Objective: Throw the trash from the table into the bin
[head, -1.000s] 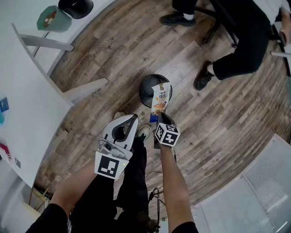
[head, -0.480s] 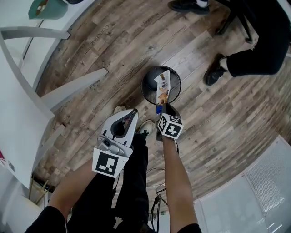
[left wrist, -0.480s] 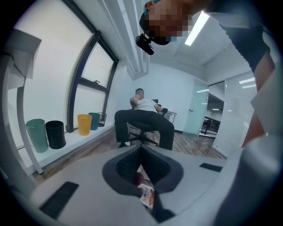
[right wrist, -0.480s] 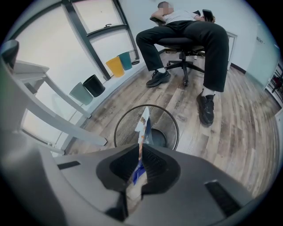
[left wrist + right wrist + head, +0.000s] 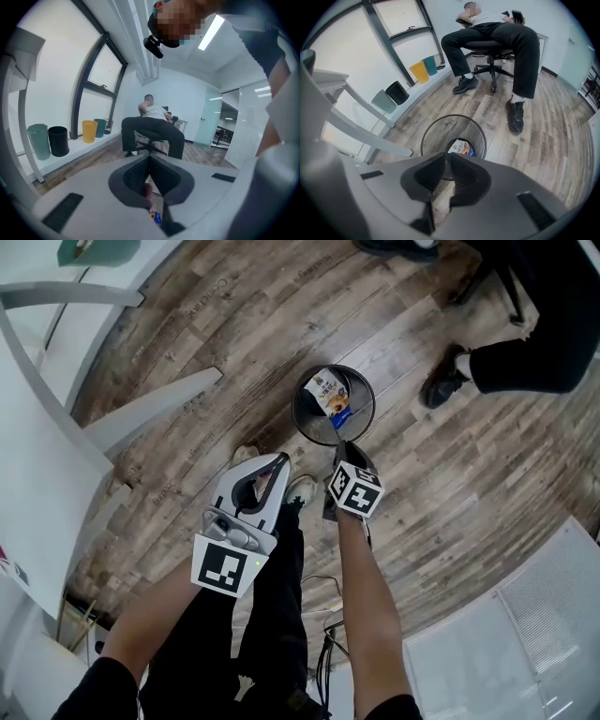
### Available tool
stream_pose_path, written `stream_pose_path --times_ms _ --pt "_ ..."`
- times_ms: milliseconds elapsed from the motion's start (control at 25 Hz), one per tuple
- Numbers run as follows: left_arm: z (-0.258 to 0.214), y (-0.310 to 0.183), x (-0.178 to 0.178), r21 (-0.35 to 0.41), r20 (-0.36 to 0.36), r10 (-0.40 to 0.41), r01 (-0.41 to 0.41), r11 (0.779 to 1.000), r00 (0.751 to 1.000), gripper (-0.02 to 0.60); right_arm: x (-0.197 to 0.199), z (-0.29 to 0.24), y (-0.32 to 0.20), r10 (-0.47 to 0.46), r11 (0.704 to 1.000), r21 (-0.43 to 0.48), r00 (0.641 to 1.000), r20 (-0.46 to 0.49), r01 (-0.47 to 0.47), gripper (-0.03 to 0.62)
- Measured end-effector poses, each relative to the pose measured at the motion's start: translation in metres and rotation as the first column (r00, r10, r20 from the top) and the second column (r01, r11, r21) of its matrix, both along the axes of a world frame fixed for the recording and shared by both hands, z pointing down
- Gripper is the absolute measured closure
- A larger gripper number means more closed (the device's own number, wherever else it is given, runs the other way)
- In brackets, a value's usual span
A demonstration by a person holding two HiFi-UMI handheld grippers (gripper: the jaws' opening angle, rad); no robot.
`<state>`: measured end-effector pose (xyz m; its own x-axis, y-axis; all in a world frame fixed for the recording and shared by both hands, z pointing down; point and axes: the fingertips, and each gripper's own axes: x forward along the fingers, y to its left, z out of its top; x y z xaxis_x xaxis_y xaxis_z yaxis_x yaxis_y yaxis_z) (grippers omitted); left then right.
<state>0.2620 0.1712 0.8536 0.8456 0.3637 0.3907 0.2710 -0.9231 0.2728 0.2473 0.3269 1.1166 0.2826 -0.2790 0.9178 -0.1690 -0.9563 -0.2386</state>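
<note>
Right gripper [image 5: 343, 448] points steeply down at the floor, its jaws parted by only a narrow gap after just opening, with nothing between them. The snack packet [image 5: 330, 390] lies at the bottom of the wire bin [image 5: 298, 415], at about 12 o'clock from the gripper's tips in the head view and well below them. Its long axis runs roughly from 11 to 5 o'clock. The right gripper view shows the same: the packet [image 5: 461, 147] lies inside the bin's rim [image 5: 425, 136], just beyond the jaw tips. This piece looks delivered. Left gripper [image 5: 279, 463] hangs at 9 o'clock from the right one, jaws together and empty. For any further trash, the white table [image 5: 37, 474] lies at 9 to 10 o'clock, and the left gripper is nearer to it.
</note>
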Motion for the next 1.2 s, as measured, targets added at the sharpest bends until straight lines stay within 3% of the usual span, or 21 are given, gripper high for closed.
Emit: stream_pose_path --times_ms 80,280,520,640,720,840,960,1120,1200 --pt "-0.018 -0.001 0.003 -0.02 -0.012 -0.025 0.025 0.999 1.0 0.584 0.006 -0.021 0.0 -0.011 1.0 -0.024 0.999 -0.035 0.01 0.588" --pt "-0.094 -0.001 0.003 -0.057 -0.041 -0.066 0.063 0.996 0.997 0.584 0.011 -0.109 -0.009 -0.026 0.999 -0.04 0.99 -0.14 0.02 0.588" --pt "-0.205 0.006 0.013 -0.073 -0.162 -0.066 0.055 0.996 0.984 0.584 0.044 -0.257 -0.02 0.066 0.997 0.067 0.945 -0.32 -0.047 0.588" --pt "-0.257 0.004 0.003 -0.082 -0.19 -0.054 0.038 0.996 0.98 0.584 0.038 -0.341 -0.028 0.065 0.993 0.112 0.913 -0.403 -0.021 0.588" --pt "-0.285 0.004 -0.004 -0.047 -0.213 -0.027 0.017 0.999 0.977 0.584 0.036 -0.394 -0.03 0.062 0.99 0.14 0.886 -0.459 0.003 0.588" --pt "-0.33 0.004 -0.014 0.023 -0.256 0.005 0.001 1.0 0.967 0.584 0.037 -0.478 -0.029 0.07 0.983 0.181 0.823 -0.564 0.04 0.588" --pt "-0.38 0.003 -0.032 0.064 -0.301 0.001 0.019 0.998 0.954 0.584 0.023 -0.567 -0.027 0.083 0.975 0.205 0.725 -0.683 0.082 0.588" --pt "-0.452 0.0 -0.07 0.06 -0.392 -0.037 0.066 0.996 0.919 0.584 -0.017 -0.663 -0.031 0.092 0.962 0.228 0.604 -0.792 0.152 0.588" --pt "-0.471 -0.001 -0.083 0.057 -0.414 -0.049 0.079 0.995 0.909 0.584 -0.035 -0.685 -0.032 0.074 0.962 0.207 0.562 -0.824 0.176 0.588"
